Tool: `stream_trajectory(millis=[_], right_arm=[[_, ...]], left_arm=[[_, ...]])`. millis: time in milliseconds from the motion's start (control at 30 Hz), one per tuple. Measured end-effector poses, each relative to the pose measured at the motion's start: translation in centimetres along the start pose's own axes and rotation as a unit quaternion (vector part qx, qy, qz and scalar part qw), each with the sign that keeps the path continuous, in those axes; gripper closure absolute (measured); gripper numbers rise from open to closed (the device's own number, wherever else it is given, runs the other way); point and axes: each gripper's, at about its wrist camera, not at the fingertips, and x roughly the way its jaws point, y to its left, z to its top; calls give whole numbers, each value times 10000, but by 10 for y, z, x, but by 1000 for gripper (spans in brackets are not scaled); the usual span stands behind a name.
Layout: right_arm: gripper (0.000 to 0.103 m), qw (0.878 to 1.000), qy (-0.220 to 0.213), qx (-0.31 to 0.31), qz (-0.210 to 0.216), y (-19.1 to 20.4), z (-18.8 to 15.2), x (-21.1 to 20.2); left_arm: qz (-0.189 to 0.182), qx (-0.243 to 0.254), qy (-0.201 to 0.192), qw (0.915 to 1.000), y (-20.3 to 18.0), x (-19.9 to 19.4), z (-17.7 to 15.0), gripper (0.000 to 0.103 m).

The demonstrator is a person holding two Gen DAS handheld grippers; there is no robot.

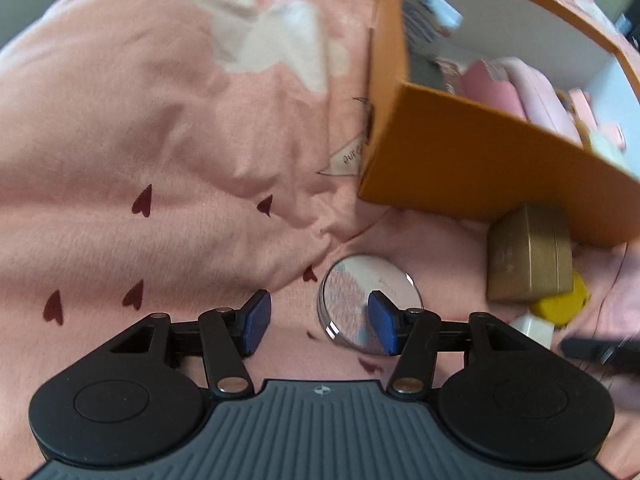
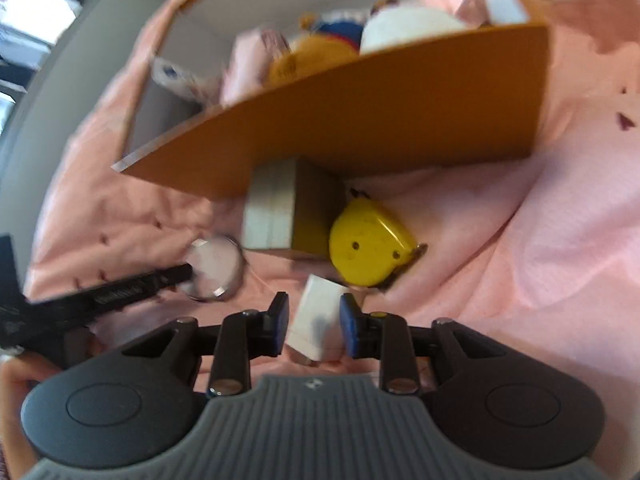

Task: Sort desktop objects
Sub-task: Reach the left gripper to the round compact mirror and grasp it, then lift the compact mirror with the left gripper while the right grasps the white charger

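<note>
Left gripper (image 1: 318,320): jaws apart, nothing between the pads. Its right-hand blue pad (image 1: 382,322) overlaps the round compact (image 1: 370,304) in view; contact cannot be confirmed. The compact lies flat on the pink blanket (image 1: 160,140), printed lid up.

Right gripper (image 2: 314,322): jaws apart, with the white block (image 2: 318,320) between them. Narrow gaps show on both sides, so the pads do not press on it.

Just beyond the white block lies the yellow tape measure (image 2: 366,246), beside the gold box (image 2: 280,208), which leans against the near wall of the orange box (image 2: 360,128). The orange box is open on top and holds pink items, a white round object and a yellow plush item; blur hides finer detail. The blanket carries small dark red hearts (image 1: 142,202).
</note>
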Motion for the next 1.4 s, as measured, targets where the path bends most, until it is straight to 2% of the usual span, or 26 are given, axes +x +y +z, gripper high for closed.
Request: stream_trajectory(millis=[100,167,200,367,400,500,567,633,733,833,1000,1133,1200,1267,1367,1400], right_arm=[[64,9984,488,178,221,-1,3,25],[60,9984,538,153,85,2,1,40],[55,9981,588,165,63,2,0,48],[57,9964,742,367,165,1,3,72],[65,9966,740,339,145,5,1,73],[65,9971,746,85,75,16,-1,66],[66,9978,654,-64,60,21,-7,58],[68,9979,615,-202,5,27,-8,56],[66,9973,625,-337,-163,32,-6,59],[66,9972,660,-317,-135,30,-1,59],[68,9950,760,-612,-218,26,3,55],[70,9954,708,-650,-49,19,0,58],[69,9963,689,-504,107,14,-1,62],[69,9968,684,-332,228,13,0,67],[70,9971,622,-344,286,15,-2,69],[70,9970,604,-384,289,17,-3,69]], left_arm=[[-204,-239,97,9995,5,10,6,36],[-261,-179,213,9993,4,19,6,34],[-302,-160,233,9991,5,23,5,30],[-496,-226,328,9980,6,30,6,25],[-482,-218,322,9981,5,30,5,25],[-553,35,265,9981,-4,25,1,38],[-572,193,204,9980,-9,22,-3,43],[-562,216,101,9981,-10,18,-6,51],[-767,186,-26,9969,-9,9,-10,62],[-1105,50,-152,9937,-6,-3,-14,62],[-1315,148,-236,9909,-14,-13,-16,62],[-1702,36,-197,9852,-16,-9,-17,70],[-1657,-31,-188,9860,-19,-5,-14,71],[-1405,46,-273,9897,-21,0,-13,74],[-1287,37,-304,9912,-22,1,-13,87],[-1305,27,-324,9909,-22,0,-14,88]])
